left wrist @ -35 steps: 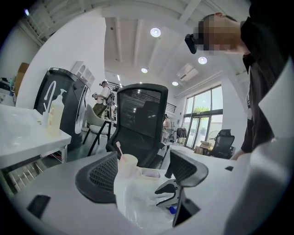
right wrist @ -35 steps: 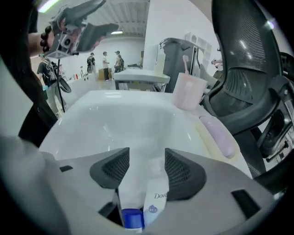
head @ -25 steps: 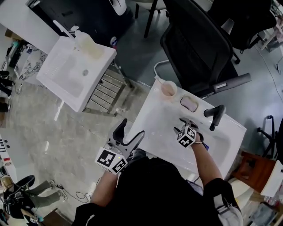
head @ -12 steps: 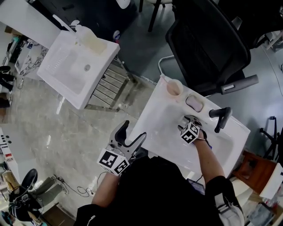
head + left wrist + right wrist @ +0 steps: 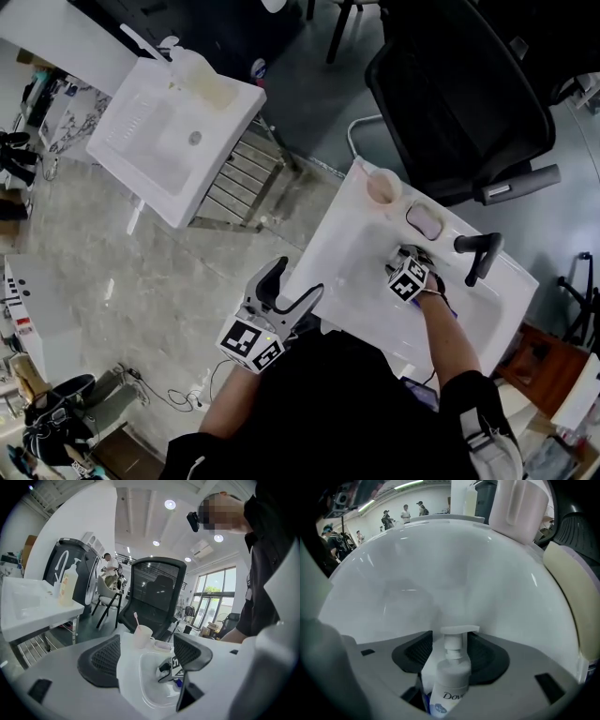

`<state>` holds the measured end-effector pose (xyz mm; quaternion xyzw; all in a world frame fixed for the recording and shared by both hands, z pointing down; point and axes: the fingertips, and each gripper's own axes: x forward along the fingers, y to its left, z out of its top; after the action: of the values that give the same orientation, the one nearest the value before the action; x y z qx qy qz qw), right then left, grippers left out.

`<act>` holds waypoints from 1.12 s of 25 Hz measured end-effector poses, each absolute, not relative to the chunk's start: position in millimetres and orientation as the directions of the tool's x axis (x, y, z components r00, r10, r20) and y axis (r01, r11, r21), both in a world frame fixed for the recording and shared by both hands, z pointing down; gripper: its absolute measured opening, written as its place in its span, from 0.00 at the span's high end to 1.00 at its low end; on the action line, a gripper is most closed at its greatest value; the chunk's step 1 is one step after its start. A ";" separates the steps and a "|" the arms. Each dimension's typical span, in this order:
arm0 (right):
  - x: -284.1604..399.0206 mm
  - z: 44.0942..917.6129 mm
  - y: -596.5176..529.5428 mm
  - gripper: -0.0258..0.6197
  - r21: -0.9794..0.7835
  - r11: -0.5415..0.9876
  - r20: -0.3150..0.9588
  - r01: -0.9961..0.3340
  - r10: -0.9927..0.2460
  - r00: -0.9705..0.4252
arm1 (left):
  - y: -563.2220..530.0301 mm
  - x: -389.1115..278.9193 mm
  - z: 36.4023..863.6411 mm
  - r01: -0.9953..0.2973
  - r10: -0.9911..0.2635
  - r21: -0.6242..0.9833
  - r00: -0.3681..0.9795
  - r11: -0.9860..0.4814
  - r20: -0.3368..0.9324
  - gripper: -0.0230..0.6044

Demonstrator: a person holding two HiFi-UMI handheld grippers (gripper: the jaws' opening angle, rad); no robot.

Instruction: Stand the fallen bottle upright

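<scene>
A white pump bottle (image 5: 450,681) with a blue label lies lengthwise between the jaws of my right gripper (image 5: 451,641), its pump head pointing down at the white basin (image 5: 440,573). The jaws have just been closing and the pads press on the bottle's sides. In the head view the right gripper (image 5: 405,258) dips steeply into the sink (image 5: 342,248); the bottle is hidden under it there. My left gripper (image 5: 298,278) hangs open and empty at the sink's near left edge; in its own view the left gripper (image 5: 146,656) looks across the basin.
On the sink's back rim stand a pink cup (image 5: 382,187) with a toothbrush, a soap dish (image 5: 424,222) and a black faucet (image 5: 478,253). A black office chair (image 5: 459,103) stands behind. A second white sink (image 5: 169,141) with a soap bottle (image 5: 202,80) stands to the left.
The right gripper has sunk a little deeper into the basin with the bottle between its jaws. The left gripper has stayed by the sink's edge.
</scene>
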<state>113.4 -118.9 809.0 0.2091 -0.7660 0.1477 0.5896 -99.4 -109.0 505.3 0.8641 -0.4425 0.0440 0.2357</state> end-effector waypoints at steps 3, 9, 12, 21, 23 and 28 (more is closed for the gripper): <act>110.9 809.6 -115.9 0.63 -0.024 0.875 0.964 -0.483 -0.107 -0.242 | -109.3 -101.2 506.1 -0.787 -0.746 0.372 0.602 -0.492 0.287 0.39; 101.8 796.4 -113.3 0.68 0.051 0.897 0.945 -0.438 -0.185 -0.269 | -109.4 -101.5 508.1 -0.786 -0.744 0.374 0.603 -0.492 0.287 0.39; 93.0 773.1 -116.4 0.69 0.091 0.871 0.897 -0.483 -0.282 -0.340 | -110.3 -98.2 509.0 -0.775 -0.732 0.372 0.619 -0.511 0.284 0.39; 94.8 689.1 -125.7 0.70 0.033 0.707 0.669 -0.706 -0.541 -0.510 | -111.1 -71.2 504.7 -0.721 -0.684 0.378 0.684 -0.581 0.253 0.39; 98.3 673.8 -125.1 0.70 0.012 0.665 0.628 -0.747 -0.586 -0.512 | -110.6 -64.9 503.1 -0.707 -0.673 0.385 0.698 -0.594 0.244 0.39; 101.6 647.9 -120.4 0.71 -0.026 0.598 0.558 -0.801 -0.656 -0.508 | -108.8 -53.3 496.4 -0.680 -0.653 0.381 0.725 -0.627 0.219 0.39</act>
<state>101.6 -120.4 647.9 0.4252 -0.8567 0.1417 0.2554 -53.3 -108.8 496.4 0.9014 -0.3698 0.0300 0.2234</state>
